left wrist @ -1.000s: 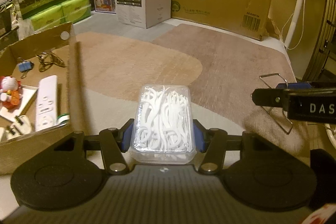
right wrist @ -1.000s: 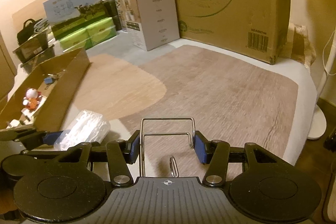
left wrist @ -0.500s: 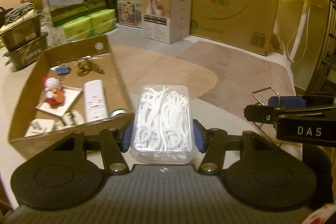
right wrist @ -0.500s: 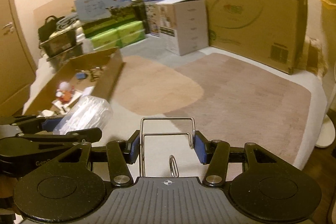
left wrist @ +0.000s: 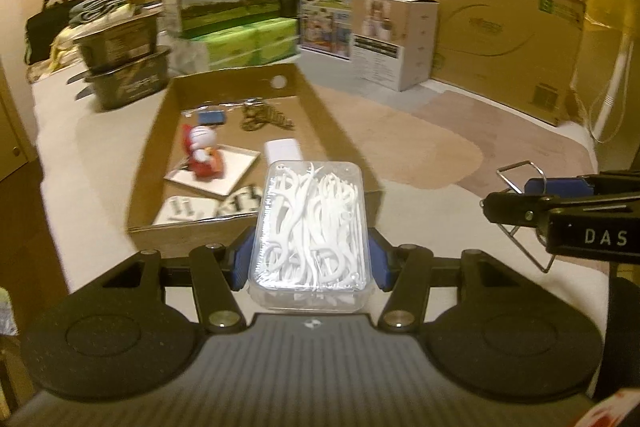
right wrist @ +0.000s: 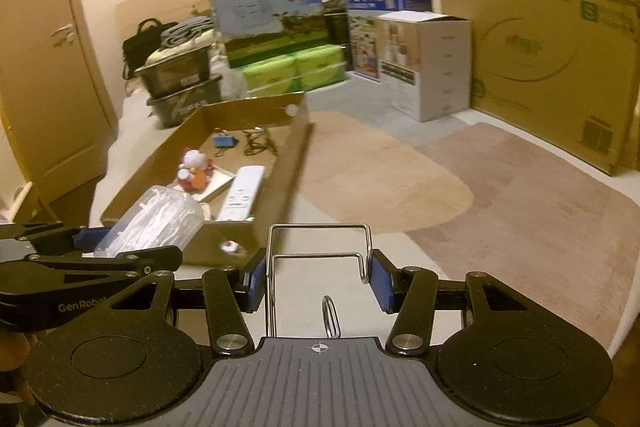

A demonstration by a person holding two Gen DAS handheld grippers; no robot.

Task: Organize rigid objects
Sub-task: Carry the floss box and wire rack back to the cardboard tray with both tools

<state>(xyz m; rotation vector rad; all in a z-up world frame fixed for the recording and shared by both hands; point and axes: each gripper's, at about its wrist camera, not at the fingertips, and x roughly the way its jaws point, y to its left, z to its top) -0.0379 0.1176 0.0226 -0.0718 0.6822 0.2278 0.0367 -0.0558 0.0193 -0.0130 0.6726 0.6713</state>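
Note:
My left gripper is shut on a clear plastic box of white floss picks, its blue pads pressing both long sides. The box hangs in the air just before the near wall of an open shallow cardboard box. In the right wrist view the floss box shows at the left, above that cardboard box. My right gripper is shut on a bent metal wire holder, which also shows at the right of the left wrist view as the wire holder.
Inside the cardboard box lie a white remote, a small red and white figurine on a white tray, a blue clip, a chain and plugs. Stacked cartons, green packs, dark baskets and a large carton line the far side. A rug spreads rightward.
Both grippers have moved left and risen a little with their objects still held. The open cardboard box, earlier at the far left edge, now lies ahead of the floss box.

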